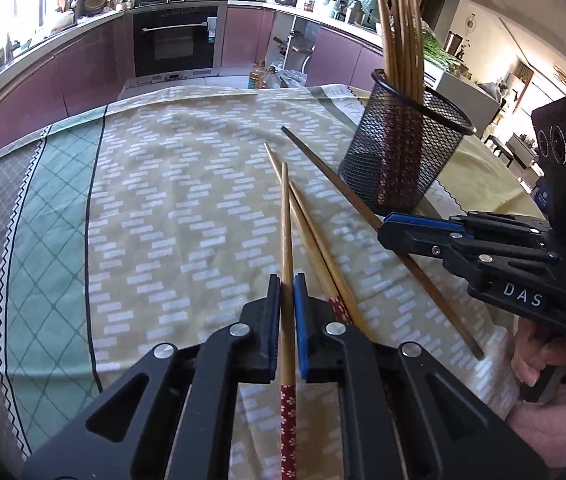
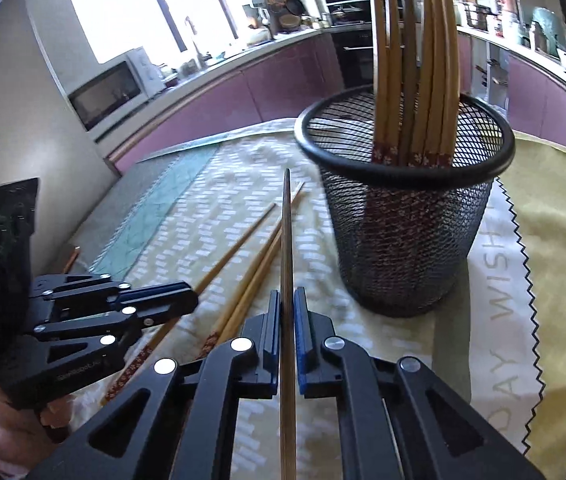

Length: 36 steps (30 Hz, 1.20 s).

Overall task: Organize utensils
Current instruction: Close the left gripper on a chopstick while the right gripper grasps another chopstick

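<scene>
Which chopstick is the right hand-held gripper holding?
Find the black mesh cup on the tablecloth. Just left of it, the right hand-held gripper pinches one chopstick. It is darker brown than the pale chopsticks lying beside it.

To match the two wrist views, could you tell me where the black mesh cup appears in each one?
Left wrist view: the black mesh cup stands upper right, beyond the right gripper.
Right wrist view: it stands right of centre, past that gripper's fingers.
Shared landmark: the chopsticks in the cup.
</scene>
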Tool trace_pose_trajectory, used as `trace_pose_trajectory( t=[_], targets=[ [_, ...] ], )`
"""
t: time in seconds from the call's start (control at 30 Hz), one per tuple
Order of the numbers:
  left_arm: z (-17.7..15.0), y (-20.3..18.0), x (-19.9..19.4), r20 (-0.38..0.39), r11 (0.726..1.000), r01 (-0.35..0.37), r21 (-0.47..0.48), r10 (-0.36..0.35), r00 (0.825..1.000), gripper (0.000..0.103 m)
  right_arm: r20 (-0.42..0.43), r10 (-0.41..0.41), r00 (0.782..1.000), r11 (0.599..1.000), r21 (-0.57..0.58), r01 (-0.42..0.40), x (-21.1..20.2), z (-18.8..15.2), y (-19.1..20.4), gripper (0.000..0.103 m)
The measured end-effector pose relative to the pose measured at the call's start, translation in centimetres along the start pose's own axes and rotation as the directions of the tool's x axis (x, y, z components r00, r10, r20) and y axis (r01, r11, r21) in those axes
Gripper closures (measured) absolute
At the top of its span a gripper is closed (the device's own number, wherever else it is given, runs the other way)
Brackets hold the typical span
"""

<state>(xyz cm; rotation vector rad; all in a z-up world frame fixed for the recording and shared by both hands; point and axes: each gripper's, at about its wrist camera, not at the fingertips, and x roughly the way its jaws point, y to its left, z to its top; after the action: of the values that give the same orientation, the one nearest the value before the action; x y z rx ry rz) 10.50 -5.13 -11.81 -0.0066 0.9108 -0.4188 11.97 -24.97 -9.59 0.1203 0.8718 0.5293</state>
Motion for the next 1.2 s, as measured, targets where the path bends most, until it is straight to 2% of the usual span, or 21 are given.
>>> trace_pose_trajectory(
  t=[0.1,0.3,0.47,0.67,0.8,0.87,1.2],
  targets=[
    [-0.5,-0.1,0.0,-0.015,1.000,0.019,0.008,-0.019,1.000,0.095,-0.031,0.029,0.999,0.999,-0.025,-0.029,0.1,-0.5,0.5,0.097],
    [-0.7,-0.3,0.1,-0.038,0.999,0.023,0.034,-0.021,0.999,0.093,-0.085,0.021,0.996,0.998,-0.058,-0.026,1.4,-0.5,1.3,0.094],
    [-0.3,-0.4,0.5,-0.057,0.997,0.036,0.066,-0.032,0.998,0.088,-0.087,-0.003,0.996,0.996,-0.084,-0.004,1.8,-0.2,1.6,0.093],
    [0.7,-0.1,1.4,-0.070,0.997,0.049,0.068,-0.044,0.997,0.088,-0.094,0.001,0.996,0.997,-0.083,-0.009,2.8,0.6,1.3,0.093],
    [1.3,-0.2,2.0,-0.067,0.997,0.039,0.070,-0.034,0.997,0.090,-0.089,0.007,0.996,0.996,-0.082,-0.015,2.8,0.7,1.1,0.096],
    [1.5,-0.2,2.2,-0.063,0.998,0.028,0.064,-0.024,0.998,0.094,-0.082,0.014,0.997,0.996,-0.082,-0.021,2.5,0.5,1.1,0.097],
    [1.3,-0.7,0.6,-0.010,0.998,0.005,0.059,-0.005,1.000,0.096,0.001,0.048,0.999,0.994,-0.094,-0.047,-0.6,0.8,1.0,0.097]
  ],
)
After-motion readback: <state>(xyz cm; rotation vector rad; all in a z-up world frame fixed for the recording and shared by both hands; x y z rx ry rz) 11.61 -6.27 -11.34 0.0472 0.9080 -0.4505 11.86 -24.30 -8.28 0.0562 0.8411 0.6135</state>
